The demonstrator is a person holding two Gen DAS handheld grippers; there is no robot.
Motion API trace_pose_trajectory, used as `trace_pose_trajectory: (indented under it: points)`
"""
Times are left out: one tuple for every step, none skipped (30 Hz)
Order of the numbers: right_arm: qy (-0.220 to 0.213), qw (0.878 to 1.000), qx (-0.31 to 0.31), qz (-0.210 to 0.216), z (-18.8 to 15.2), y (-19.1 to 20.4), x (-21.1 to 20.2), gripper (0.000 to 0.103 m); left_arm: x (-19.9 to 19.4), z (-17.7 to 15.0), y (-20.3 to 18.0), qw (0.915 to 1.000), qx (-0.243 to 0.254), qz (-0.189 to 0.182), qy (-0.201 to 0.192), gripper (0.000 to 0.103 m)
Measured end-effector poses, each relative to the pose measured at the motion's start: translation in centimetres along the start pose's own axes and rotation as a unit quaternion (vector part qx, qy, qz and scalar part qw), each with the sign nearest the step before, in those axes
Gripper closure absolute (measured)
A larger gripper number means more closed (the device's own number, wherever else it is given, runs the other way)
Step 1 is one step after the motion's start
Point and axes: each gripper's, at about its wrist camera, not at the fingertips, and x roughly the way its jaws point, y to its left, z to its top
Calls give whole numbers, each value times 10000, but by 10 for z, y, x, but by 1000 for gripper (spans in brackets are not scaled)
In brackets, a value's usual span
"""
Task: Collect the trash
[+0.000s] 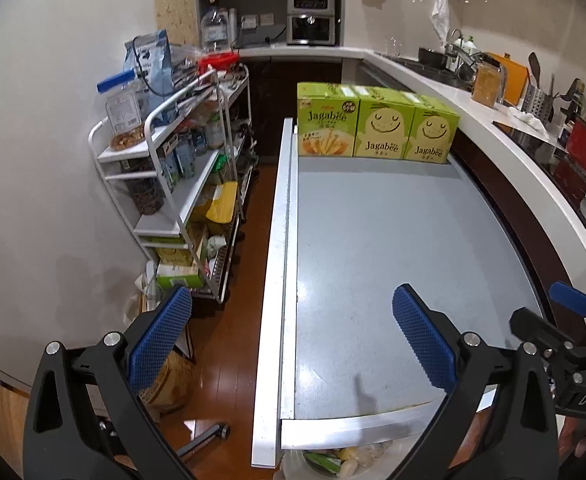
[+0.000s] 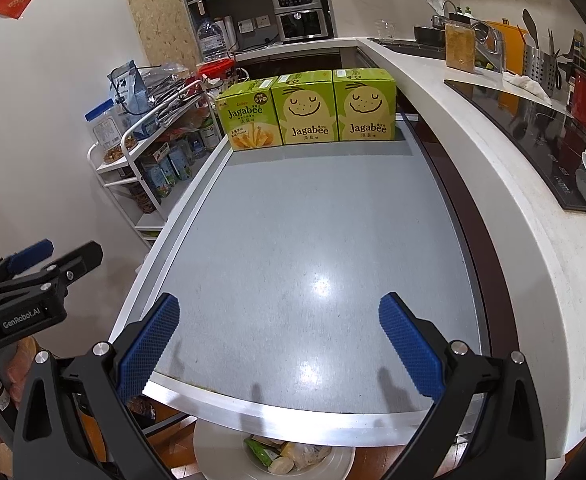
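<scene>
Both knurled blue claws (image 1: 293, 340) (image 2: 279, 338) agape over speckled grey tabletop (image 2: 293, 220).

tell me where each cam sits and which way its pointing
Left wrist: on the left gripper, over the table's near left edge, facing the Jagabee boxes; own open fingers and the right gripper show.
Right wrist: on the right gripper, further right, same heading; left gripper and a hand show.
Shared: table, boxes, trash bin.

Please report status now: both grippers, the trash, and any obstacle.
Left gripper open, empty. Right gripper open, empty. Wrappers lie in white round bin below grey table's near edge. Three green Jagabee boxes at far end; nothing blocking.
</scene>
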Motion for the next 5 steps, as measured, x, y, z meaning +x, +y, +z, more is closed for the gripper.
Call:
trace_pose_trajectory:
  points:
    - [-8,10000,18,2,2,-1,-1,5,1,1,0,10000,-13,44,21,2]
    - [-11,10000,27,5,2,-2,-1,5,1,1,1,9999,-5,101,7,2]
    - [-12,10000,36,8,4,-2,-2,5,0,2,0,9999,13,126,-8,2]
    - [-9,10000,37,1,5,-3,-2,5,0,2,0,9999,29,131,-15,2]
    - [-7,10000,36,-5,6,-3,-2,5,-1,2,-1,9998,43,168,-5,2]
